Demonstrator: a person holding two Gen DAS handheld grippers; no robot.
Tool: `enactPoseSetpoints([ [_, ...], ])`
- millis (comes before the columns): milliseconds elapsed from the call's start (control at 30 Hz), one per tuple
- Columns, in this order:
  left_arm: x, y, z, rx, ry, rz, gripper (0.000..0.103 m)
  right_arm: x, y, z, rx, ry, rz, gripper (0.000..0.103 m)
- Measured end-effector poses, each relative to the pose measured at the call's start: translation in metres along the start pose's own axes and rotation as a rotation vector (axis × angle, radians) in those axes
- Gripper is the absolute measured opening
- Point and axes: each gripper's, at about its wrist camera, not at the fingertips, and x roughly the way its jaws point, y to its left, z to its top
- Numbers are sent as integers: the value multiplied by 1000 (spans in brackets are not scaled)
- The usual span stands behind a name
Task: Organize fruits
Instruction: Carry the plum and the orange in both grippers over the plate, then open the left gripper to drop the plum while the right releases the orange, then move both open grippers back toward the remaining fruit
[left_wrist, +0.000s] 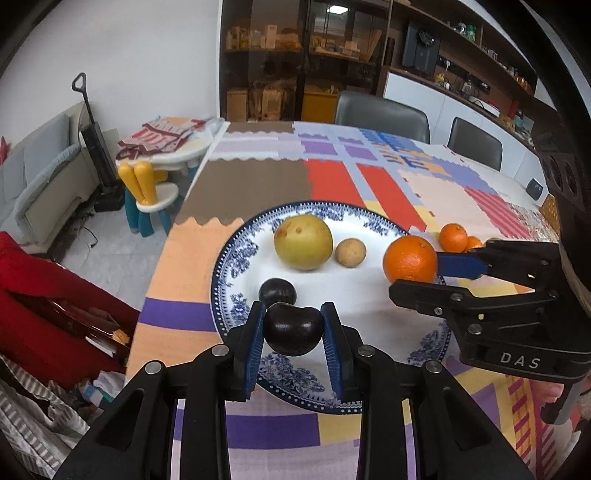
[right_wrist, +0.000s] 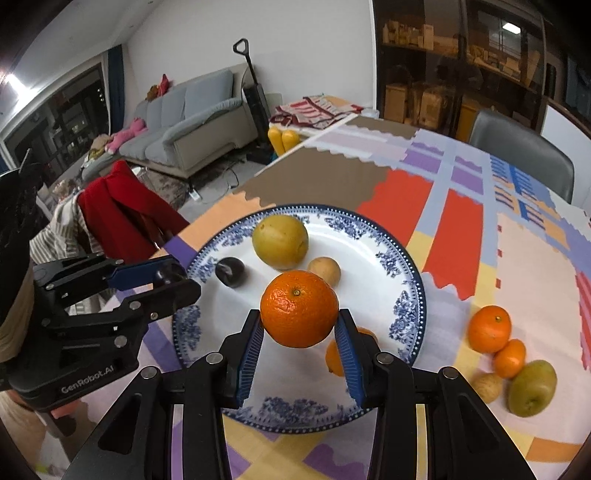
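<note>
Jaws pinching: left gripper (left_wrist: 293, 328) on a plum (left_wrist: 293, 328), right gripper (right_wrist: 301, 334) on an orange (right_wrist: 299, 308), both above the plate (right_wrist: 384, 229). Three fruits plated; several left at right.

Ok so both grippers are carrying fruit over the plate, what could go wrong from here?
1. The left gripper grips its dark plum right at the jaw tips; it might slip out early and roll.
2. The plate already holds a pear, a small brown fruit and another plum; the orange, released by the right gripper, could knock them.
3. The two grippers sit close and could collide.
</note>
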Motion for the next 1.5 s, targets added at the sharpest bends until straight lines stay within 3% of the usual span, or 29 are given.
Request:
enactPoseSetpoints([
  [533,25,-5,4,4,56,-14,30,24,-7,7,0,55,3,41],
  [667,19,-4,2,3,46,8,40,20,-5,7,-2,37,-7,53],
  [733,12,-5,2,7,32,17,40,15,-5,6,-4,25,-13,53],
  [933,-15,-14,3,27,-23,44,48,-10,-5,1,9,-26,-41,53],
  [1033,-30,-22,4,37,-58,43,52,-28,-7,-5,26,-62,-66,61],
  [1500,-90,-91,7,133,-197,46,69,-121,-35,-39,107,-212,-173,67],
])
